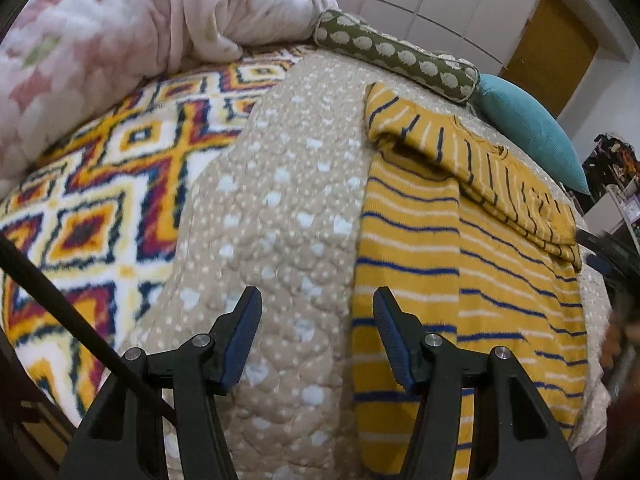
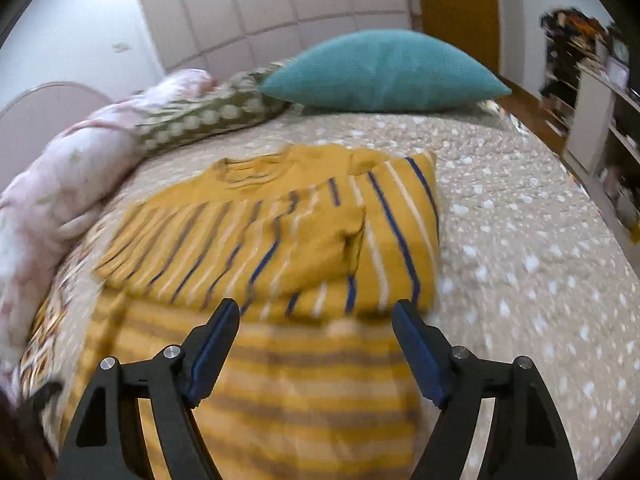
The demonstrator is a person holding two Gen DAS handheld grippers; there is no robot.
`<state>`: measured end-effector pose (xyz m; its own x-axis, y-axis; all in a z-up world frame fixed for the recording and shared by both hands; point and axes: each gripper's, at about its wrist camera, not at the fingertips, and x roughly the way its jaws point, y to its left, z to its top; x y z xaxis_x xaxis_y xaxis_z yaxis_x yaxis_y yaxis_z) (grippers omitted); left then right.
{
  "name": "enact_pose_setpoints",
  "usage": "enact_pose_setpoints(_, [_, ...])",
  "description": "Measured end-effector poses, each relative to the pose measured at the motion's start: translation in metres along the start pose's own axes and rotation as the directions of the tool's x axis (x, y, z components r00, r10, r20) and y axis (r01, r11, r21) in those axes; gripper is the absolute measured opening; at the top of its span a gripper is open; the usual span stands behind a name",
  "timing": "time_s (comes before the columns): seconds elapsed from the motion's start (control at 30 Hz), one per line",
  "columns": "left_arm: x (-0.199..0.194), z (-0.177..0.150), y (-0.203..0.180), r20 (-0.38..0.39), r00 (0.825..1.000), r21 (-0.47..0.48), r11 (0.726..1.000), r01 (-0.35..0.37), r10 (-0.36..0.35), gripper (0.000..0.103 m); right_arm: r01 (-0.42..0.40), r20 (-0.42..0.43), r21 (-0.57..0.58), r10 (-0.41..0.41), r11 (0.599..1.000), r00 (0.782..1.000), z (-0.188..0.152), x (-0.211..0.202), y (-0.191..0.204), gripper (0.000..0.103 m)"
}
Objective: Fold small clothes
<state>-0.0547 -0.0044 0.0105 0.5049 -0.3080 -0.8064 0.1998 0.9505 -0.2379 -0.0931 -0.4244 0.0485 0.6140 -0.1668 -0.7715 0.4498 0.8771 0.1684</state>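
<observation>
**Striped sweater lies partly folded on the bed, both grippers open above it**

The yellow striped sweater (image 1: 460, 240) lies flat on the beige quilted bedspread (image 1: 288, 200), on the side near the pillows. Its body runs toward the cameras, with blue and white stripes across it. A sleeve (image 2: 240, 240) is folded over the upper part of the body, so its stripes run in another direction than the stripes below it. In the right wrist view the sweater is blurred, so the exact edge of the fold is hard to read; the neck opening seems to point toward the pillows.

The left gripper (image 1: 318, 320) hovers over the bedspread at the left edge of the sweater. Its fingers stand wide apart and hold nothing; the right finger is over the striped cloth, the left one over the bare quilt. The right gripper (image 2: 314, 332) is above the lower body of the sweater, its fingers also spread wide and empty.

Behind the sweater lie a teal pillow (image 2: 380, 72) and an olive cushion with pale dots (image 1: 400, 56), touching each other. A pink blanket (image 1: 120, 40) is bunched beside the cushion. A plush blanket with a diamond pattern (image 1: 112, 200) lies on the far side of the quilt from the sweater.
</observation>
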Motion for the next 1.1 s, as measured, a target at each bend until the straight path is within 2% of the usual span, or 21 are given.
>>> enact_pose_setpoints(0.07, [0.000, 0.000, 0.002, -0.003, 1.000, 0.000, 1.000, 0.007, -0.007, 0.057, 0.039, -0.062, 0.026, -0.037, 0.999, 0.997, 0.013, 0.032, -0.003, 0.078])
enact_pose_setpoints(0.1, [-0.001, 0.002, 0.003, -0.001, 1.000, 0.003, 1.000, 0.008, -0.008, 0.057, 0.043, -0.092, 0.045, -0.038, 0.998, 0.995, 0.016, 0.043, -0.006, 0.067])
enact_pose_setpoints(0.13, [-0.002, 0.004, 0.003, 0.000, 1.000, 0.006, 1.000, 0.006, -0.006, 0.057, 0.028, -0.123, 0.067, -0.020, 0.997, 0.992, 0.018, 0.054, -0.009, 0.038])
enact_pose_setpoints(0.17, [-0.002, 0.006, 0.004, 0.001, 1.000, 0.010, 1.000, 0.003, -0.003, 0.058, 0.011, -0.144, 0.072, -0.001, 0.997, 0.990, 0.020, 0.059, -0.012, 0.034])
enact_pose_setpoints(0.2, [-0.002, 0.008, 0.006, 0.002, 1.000, 0.015, 1.000, 0.002, -0.002, 0.060, 0.029, -0.148, 0.055, -0.021, 0.998, 0.989, 0.020, 0.060, -0.013, 0.032])
enact_pose_setpoints(0.27, [0.002, 0.012, 0.008, -0.006, 1.000, 0.016, 1.000, 0.000, 0.000, 0.069, 0.142, -0.136, -0.042, -0.146, 0.989, 0.980, 0.022, 0.060, -0.009, 0.028])
enact_pose_setpoints(0.3, [0.006, 0.014, 0.009, -0.025, 1.000, 0.013, 1.000, 0.003, -0.003, 0.069, 0.219, -0.111, -0.104, -0.230, 0.970, 0.967, 0.022, 0.058, -0.005, 0.029])
enact_pose_setpoints(0.33, [0.009, 0.015, 0.009, -0.048, 0.999, 0.011, 1.000, 0.016, -0.015, 0.069, 0.342, -0.066, -0.173, -0.357, 0.924, 0.932, 0.023, 0.055, 0.000, 0.030])
enact_pose_setpoints(0.37, [0.011, 0.016, 0.008, -0.069, 0.997, 0.011, 0.999, 0.035, -0.034, 0.069, 0.418, -0.032, -0.208, -0.433, 0.884, 0.901, 0.022, 0.051, 0.002, 0.033])
enact_pose_setpoints(0.4, [0.011, 0.015, 0.007, -0.078, 0.996, 0.009, 0.999, 0.053, -0.052, 0.069, 0.411, -0.023, -0.204, -0.425, 0.888, 0.905, 0.022, 0.045, 0.000, 0.033])
enact_pose_setpoints(0.43, [0.011, 0.015, 0.007, -0.078, 0.995, 0.008, 0.998, 0.067, -0.066, 0.071, 0.326, -0.044, -0.164, -0.337, 0.931, 0.941, 0.019, 0.035, -0.008, 0.037])
enact_pose_setpoints(0.47, [0.011, 0.014, 0.006, -0.079, 0.994, 0.004, 0.997, 0.081, -0.081, 0.072, 0.216, -0.077, -0.104, -0.225, 0.971, 0.971, 0.013, 0.024, -0.018, 0.047])
enact_pose_setpoints(0.53, [0.013, 0.011, 0.004, -0.098, 0.986, -0.014, 0.990, 0.137, -0.138, 0.072, 0.052, -0.118, 0.006, -0.051, 0.999, 0.992, -0.006, 0.007, -0.039, 0.058])
enact_pose_setpoints(0.57, [0.015, 0.009, 0.002, -0.116, 0.975, -0.027, 0.982, 0.187, -0.189, 0.072, -0.010, -0.130, 0.049, 0.016, 0.999, 0.991, -0.018, 0.002, -0.047, 0.058])
enact_pose_setpoints(0.6, [0.016, 0.008, 0.000, -0.124, 0.967, -0.035, 0.975, 0.220, -0.223, 0.072, -0.074, -0.148, 0.099, 0.088, 0.992, 0.985, -0.036, -0.006, -0.058, 0.058])
enact_pose_setpoints(0.67, [0.019, 0.004, -0.004, -0.142, 0.945, -0.051, 0.956, 0.290, -0.295, 0.072, -0.131, -0.168, 0.155, 0.157, 0.979, 0.973, -0.066, -0.015, -0.072, 0.058])
enact_pose_setpoints(0.73, [0.021, 0.001, -0.009, -0.146, 0.931, -0.063, 0.943, 0.328, -0.334, 0.070, -0.189, -0.158, 0.206, 0.223, 0.960, 0.962, -0.096, -0.027, -0.086, 0.058])
enact_pose_setpoints(0.87, [0.021, -0.010, -0.017, -0.160, 0.919, -0.067, 0.933, 0.354, -0.361, 0.053, -0.288, -0.093, 0.297, 0.328, 0.911, 0.940, -0.130, -0.048, -0.103, 0.058])
enact_pose_setpoints(0.9, [0.020, -0.014, -0.019, -0.163, 0.912, -0.071, 0.926, 0.370, -0.377, 0.051, -0.314, -0.083, 0.319, 0.356, 0.894, 0.931, -0.134, -0.049, -0.105, 0.058])
enact_pose_setpoints(0.97, [0.018, -0.022, -0.021, -0.176, 0.897, -0.086, 0.914, 0.397, -0.406, 0.044, -0.390, -0.065, 0.361, 0.441, 0.847, 0.895, -0.148, -0.050, -0.105, 0.059])
enact_pose_setpoints(1.1, [0.007, -0.039, -0.027, -0.181, 0.887, -0.097, 0.905, 0.414, -0.425, 0.040, -0.470, -0.051, 0.365, 0.521, 0.804, 0.852, -0.160, -0.054, -0.091, 0.059])
